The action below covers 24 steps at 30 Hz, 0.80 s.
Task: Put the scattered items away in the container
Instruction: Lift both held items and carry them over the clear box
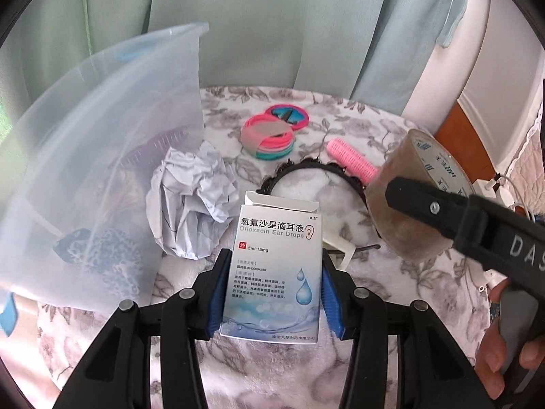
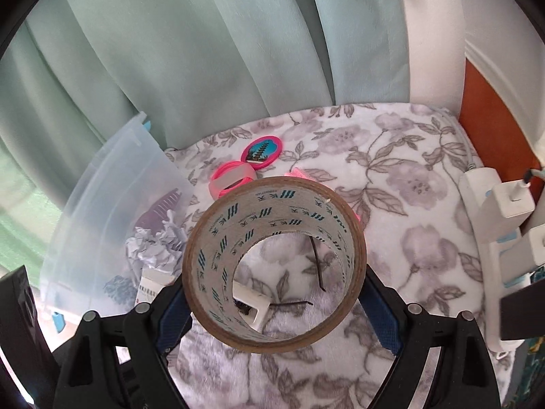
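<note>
Two grippers, each loaded, over a floral blanket (image 2: 391,204). Far left of the left gripper (image 1: 270,289): a translucent container (image 1: 102,156), tipped so its mouth faces the goods, presumably for easy loading; a comb and dark patterned items show through its wall, and crumpled paper (image 1: 194,201) lies at its mouth, just ahead and left of the jaws. Left gripper: clamped by blue pads on the long sides of an ear-drops box (image 1: 276,266), held upright, label to camera, a grip that suits a carry into the bin. Ahead of it, loose on the blanket: black headband (image 1: 306,167), pink bands (image 1: 269,139), round pink case (image 1: 287,114), pink hair roller (image 1: 351,160), white clip (image 1: 340,252) just right of the box. Right gripper (image 2: 274,301): closed on the outer rim of a tape roll (image 2: 272,262), core facing the camera, raised off the blanket. Both held items remain outside the container.
</note>
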{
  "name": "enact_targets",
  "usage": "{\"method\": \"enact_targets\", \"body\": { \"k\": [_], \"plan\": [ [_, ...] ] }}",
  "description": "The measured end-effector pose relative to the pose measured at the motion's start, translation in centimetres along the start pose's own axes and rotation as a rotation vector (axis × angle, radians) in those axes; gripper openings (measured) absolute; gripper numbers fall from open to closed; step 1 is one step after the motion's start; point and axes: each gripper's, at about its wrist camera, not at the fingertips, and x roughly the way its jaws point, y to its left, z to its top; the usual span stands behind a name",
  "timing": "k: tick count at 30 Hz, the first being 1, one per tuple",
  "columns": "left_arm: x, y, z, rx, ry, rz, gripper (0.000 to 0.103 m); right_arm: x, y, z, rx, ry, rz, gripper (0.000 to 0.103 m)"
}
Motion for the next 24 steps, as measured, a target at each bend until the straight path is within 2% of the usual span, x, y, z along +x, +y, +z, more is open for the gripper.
{"method": "enact_targets", "body": {
  "k": [13,24],
  "plan": [
    [-3.7,-0.9,0.3,0.001,-0.058,0.027,0.050,-2.7,-0.1,-0.2,0.003,-0.039,0.049,0.091],
    [-7.3,-1.7,2.2,0.074,-0.164,-0.049,0.050,-5.9,-0.8,-2.3,0.107,-0.132,0.041,0.091]
  ]
}}
